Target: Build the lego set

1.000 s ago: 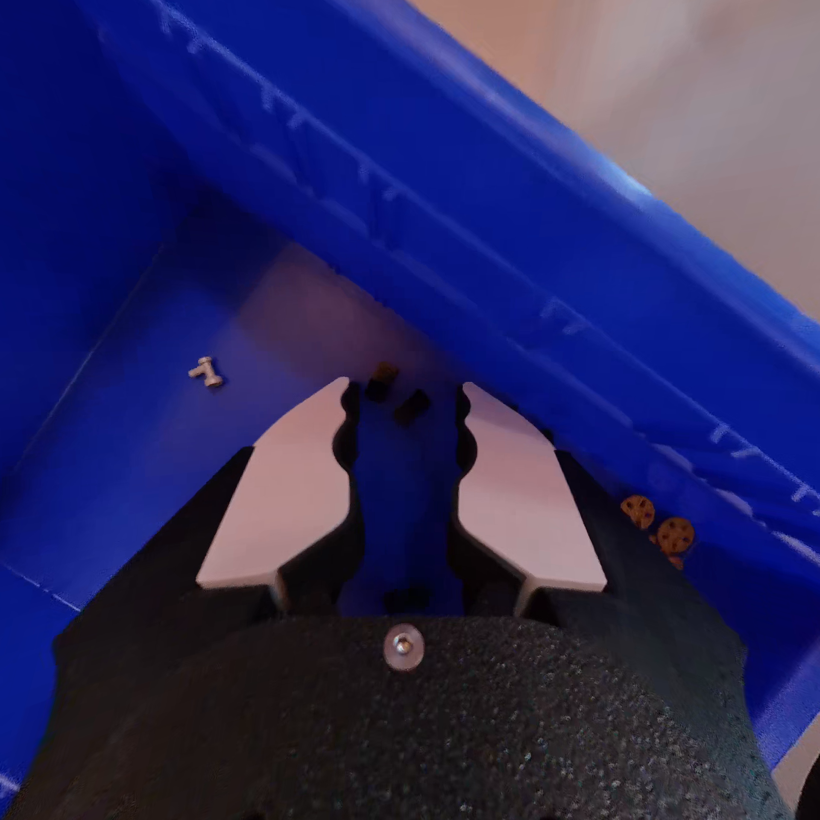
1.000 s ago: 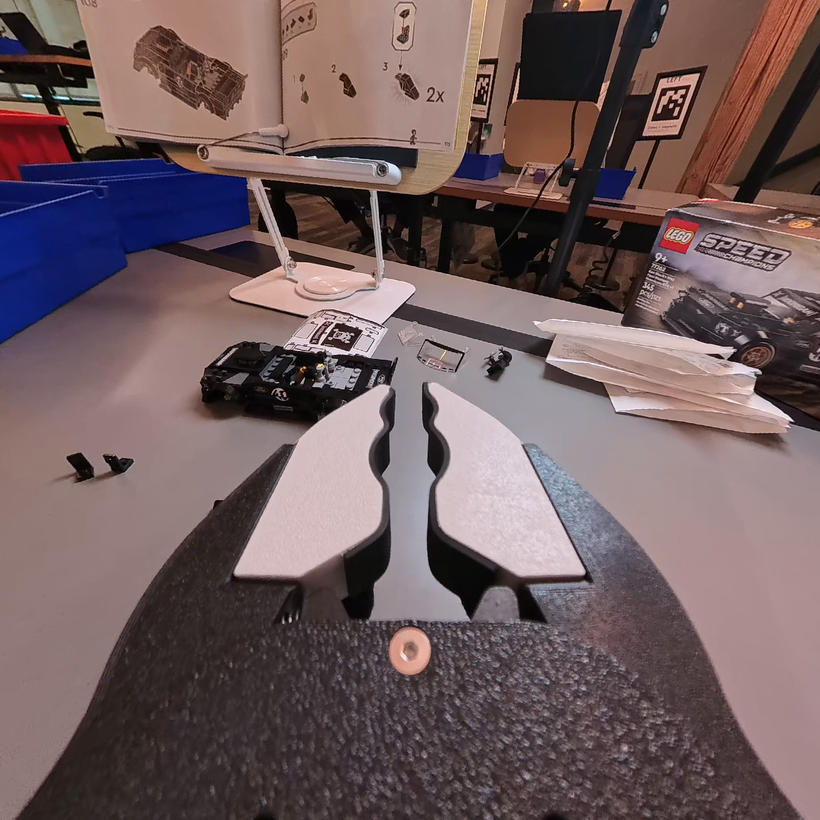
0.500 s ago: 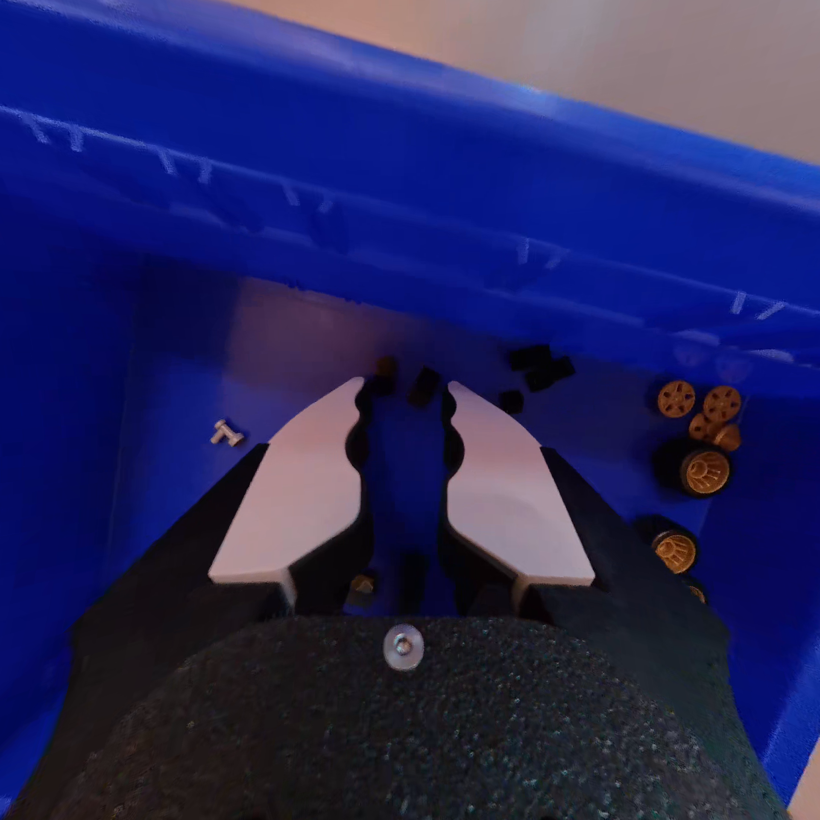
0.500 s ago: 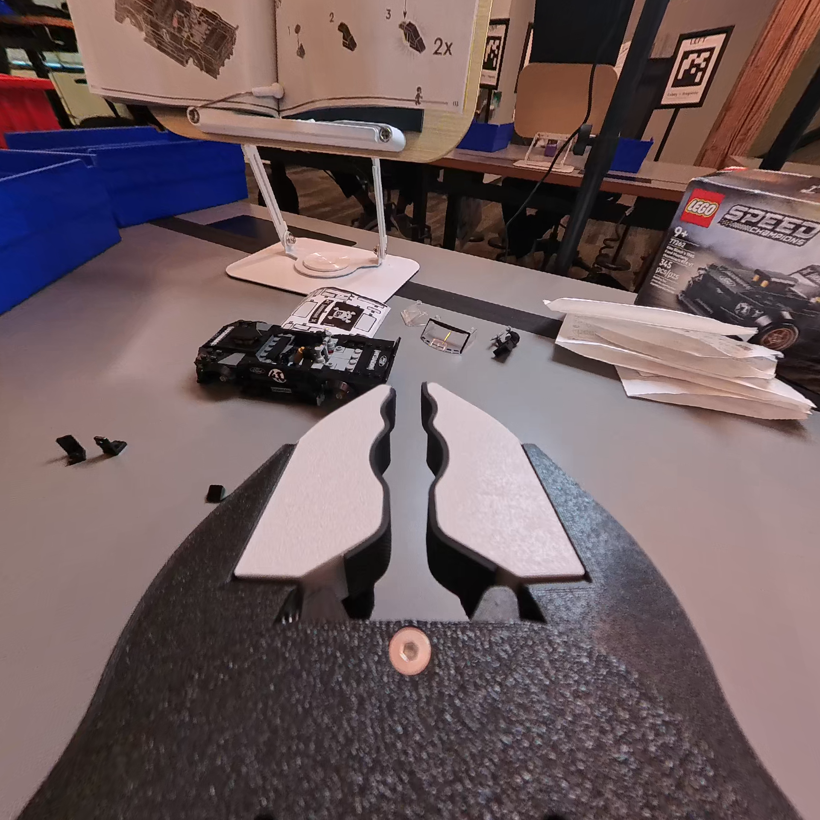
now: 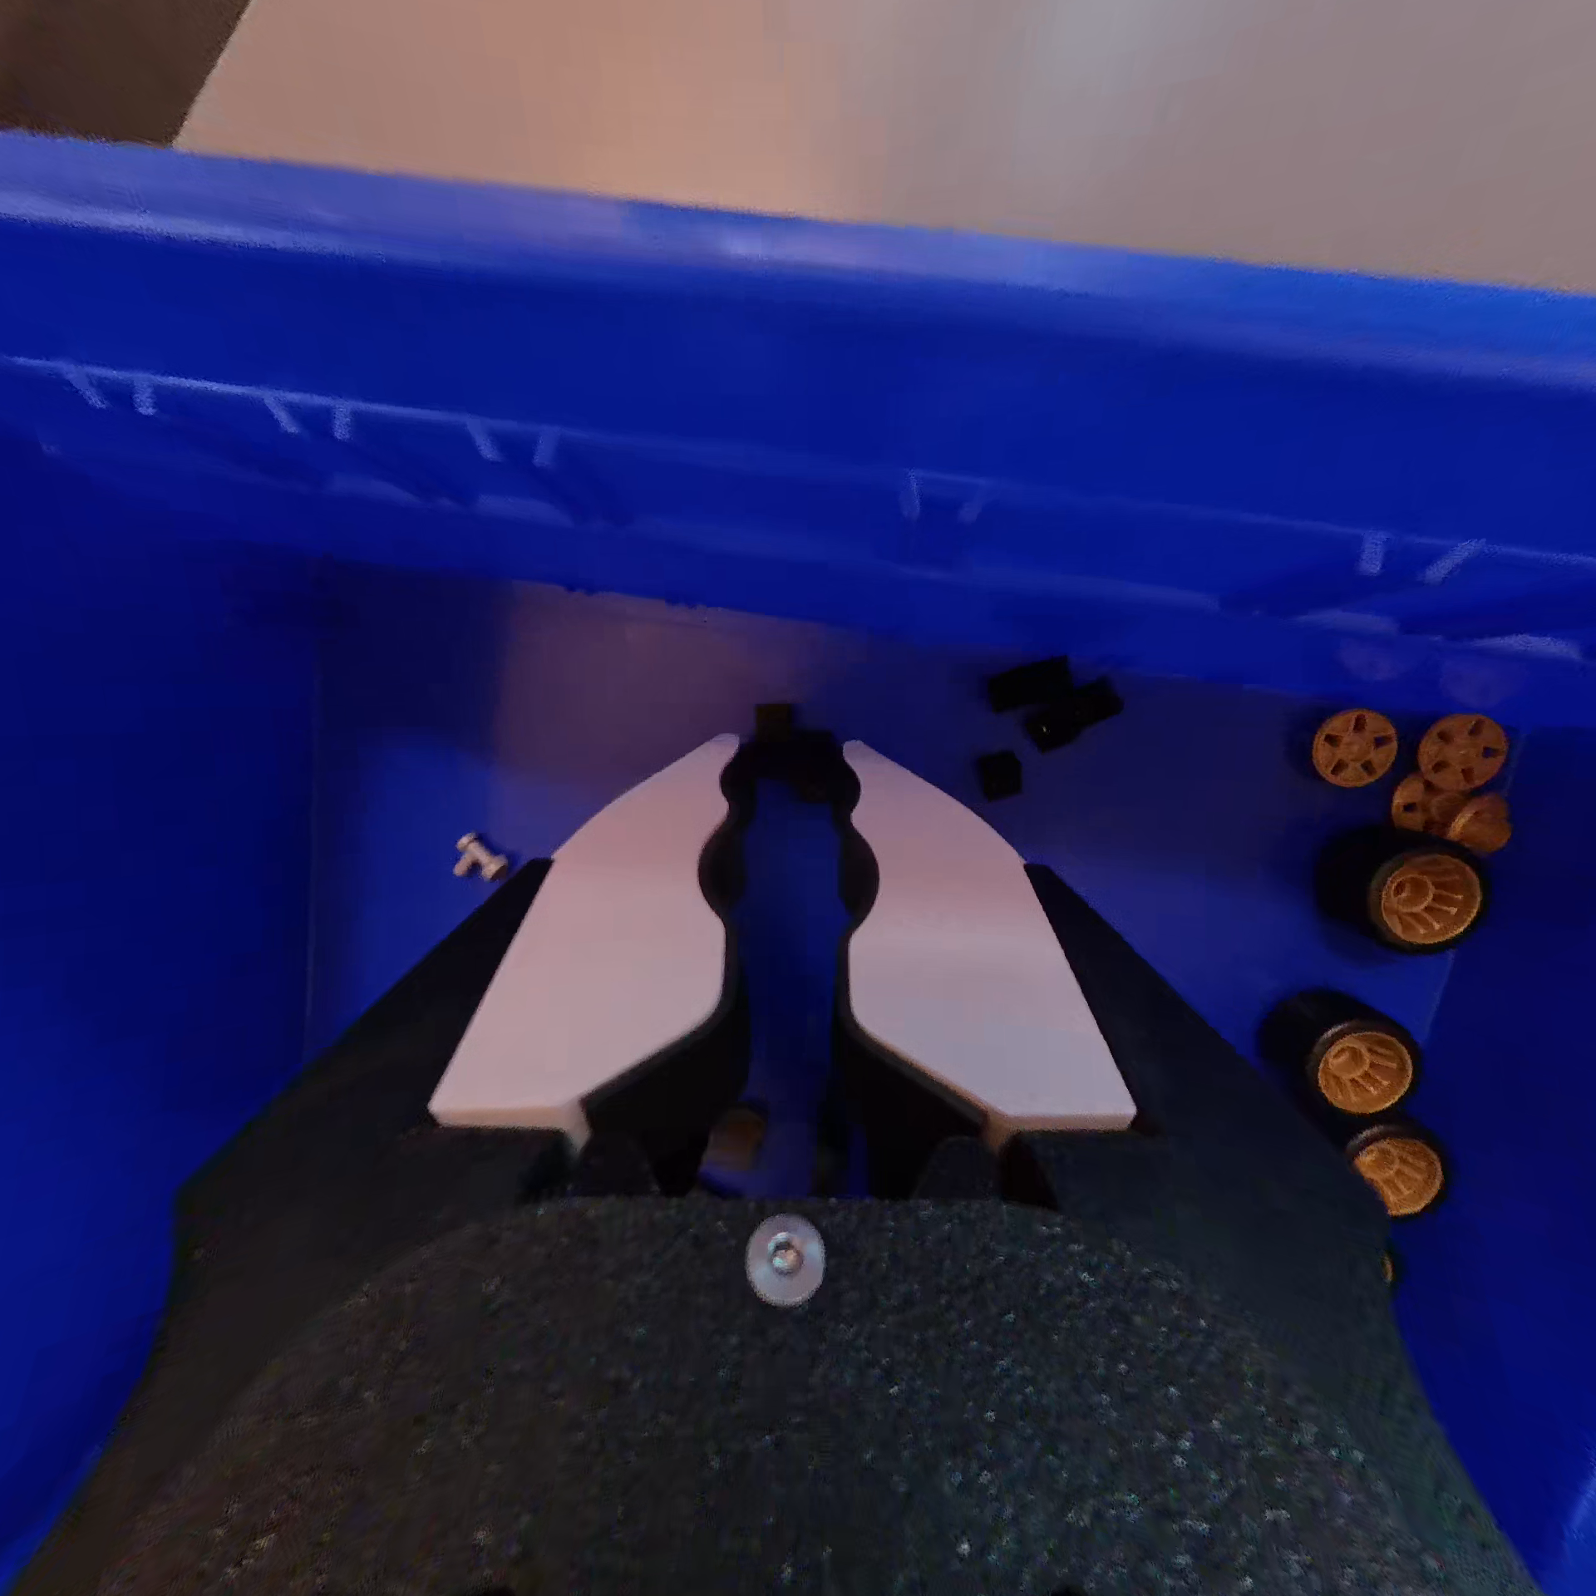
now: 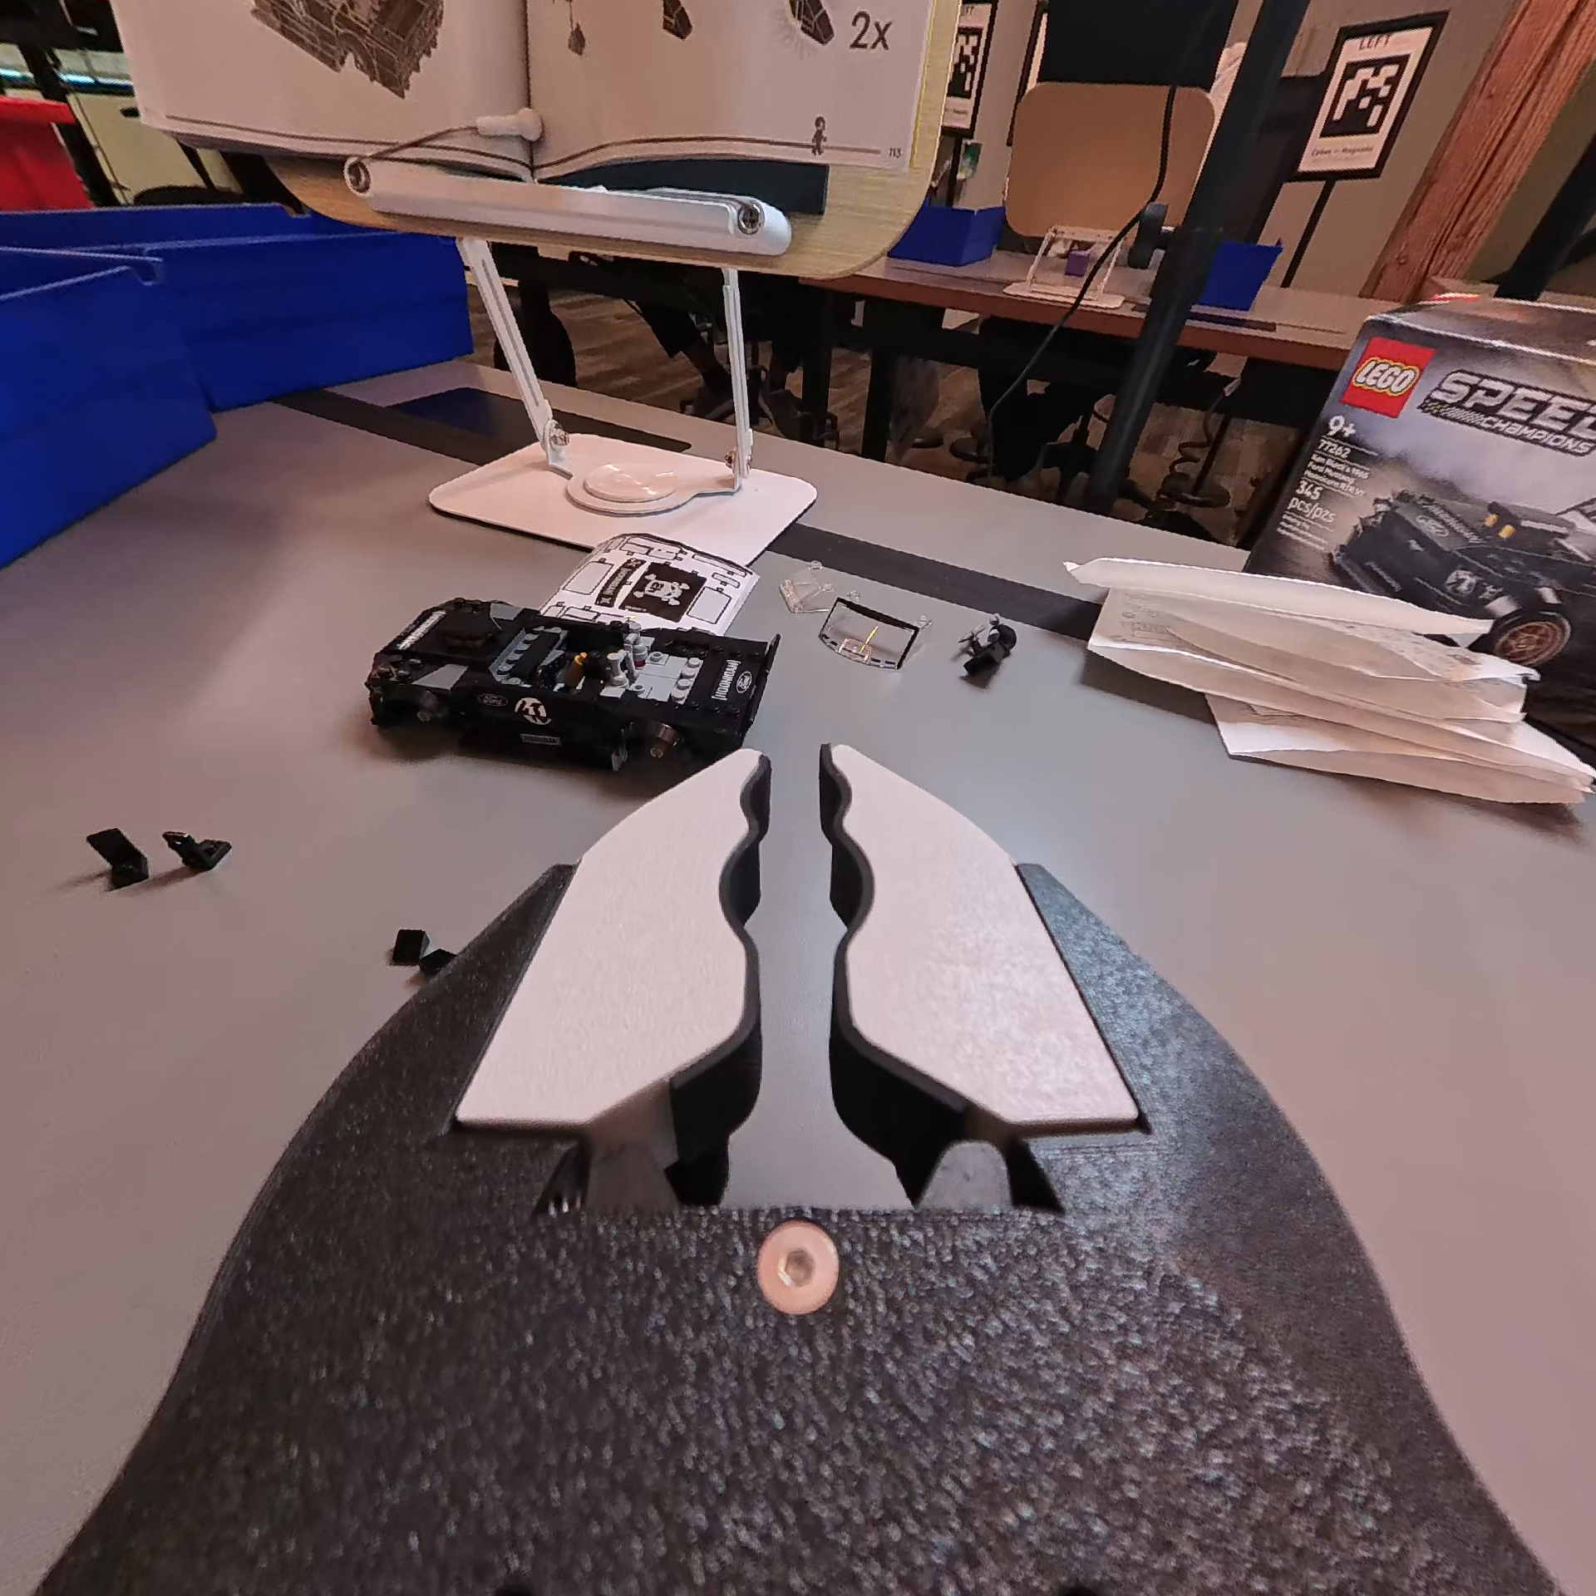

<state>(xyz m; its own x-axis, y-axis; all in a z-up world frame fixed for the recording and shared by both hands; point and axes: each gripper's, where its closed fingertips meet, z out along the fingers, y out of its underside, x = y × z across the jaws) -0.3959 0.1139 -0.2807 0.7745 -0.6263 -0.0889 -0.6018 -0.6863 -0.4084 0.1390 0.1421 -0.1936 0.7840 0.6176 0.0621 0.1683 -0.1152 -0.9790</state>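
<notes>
Left tool (image 5: 790,751), small black brick (image 5: 799,760)

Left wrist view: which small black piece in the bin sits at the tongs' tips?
The black piece between the left tongs' tips; the other black pieces lie off to the right.

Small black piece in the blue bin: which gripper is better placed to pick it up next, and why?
Left. The left gripper is inside the blue bin, its fingers flanking the small black piece. The right gripper hovers over the grey table.
</notes>
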